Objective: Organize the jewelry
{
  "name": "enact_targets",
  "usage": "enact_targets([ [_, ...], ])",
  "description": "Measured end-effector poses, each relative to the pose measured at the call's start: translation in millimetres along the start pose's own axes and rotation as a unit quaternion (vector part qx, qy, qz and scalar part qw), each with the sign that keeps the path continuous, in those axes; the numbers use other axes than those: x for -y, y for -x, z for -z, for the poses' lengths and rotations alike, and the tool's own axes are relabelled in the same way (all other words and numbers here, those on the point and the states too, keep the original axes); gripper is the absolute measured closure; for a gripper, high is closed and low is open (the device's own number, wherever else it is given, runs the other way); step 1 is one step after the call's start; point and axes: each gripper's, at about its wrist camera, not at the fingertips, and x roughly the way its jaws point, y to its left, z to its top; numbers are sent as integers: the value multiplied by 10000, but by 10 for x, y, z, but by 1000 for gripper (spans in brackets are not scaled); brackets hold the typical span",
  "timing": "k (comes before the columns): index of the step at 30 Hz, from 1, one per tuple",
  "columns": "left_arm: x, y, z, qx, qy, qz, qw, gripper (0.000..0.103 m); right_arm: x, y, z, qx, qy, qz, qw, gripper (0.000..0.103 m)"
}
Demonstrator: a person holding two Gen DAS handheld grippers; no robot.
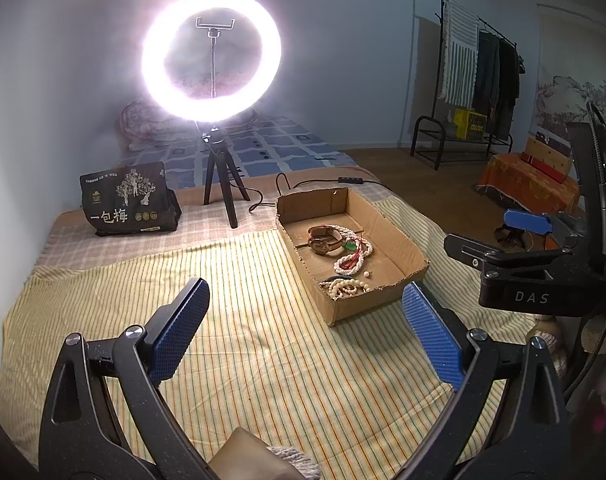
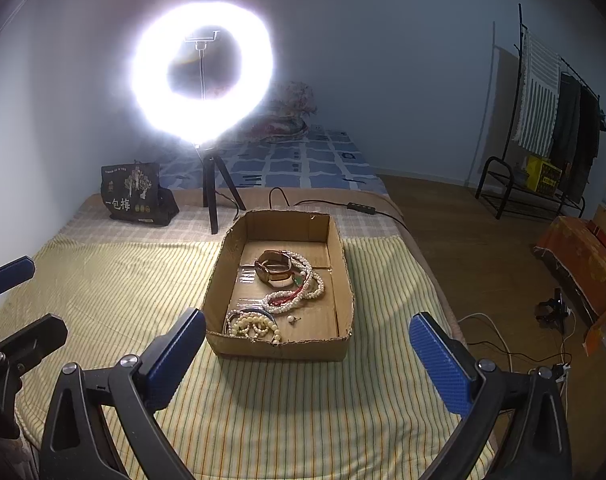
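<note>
Far left, one black snack bag (image 2: 137, 196), then one ring light (image 2: 202, 80) on a tripod. Left tongs (image 1: 305, 316) spread wide, empty, above the striped cloth (image 1: 243, 344). One cardboard box (image 2: 335, 240) holds everything: one watch (image 2: 275, 272), one long pearl necklace (image 2: 303, 292), two bracelets (beaded (image 2: 255, 326) over a dark bangle), one loose earring (image 2: 291, 319). Right tongs (image 2: 307, 346) gape empty before the box. Clothes rack (image 2: 551, 120) far right.

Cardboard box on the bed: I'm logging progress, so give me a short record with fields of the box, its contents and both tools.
box: open cardboard box on striped cloth
contents: watch, pearl necklace, bead bracelet, small earring
left tool: open, empty, short of the box
right tool: open, empty, facing the box
background: lit ring light
</note>
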Motion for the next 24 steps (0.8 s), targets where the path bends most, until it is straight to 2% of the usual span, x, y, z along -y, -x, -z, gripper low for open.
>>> enact_targets([
  [24, -17, -8, 24, -20, 23, -45, 10000, 4, -59, -34, -1, -21, 74, -12, 10000, 0],
])
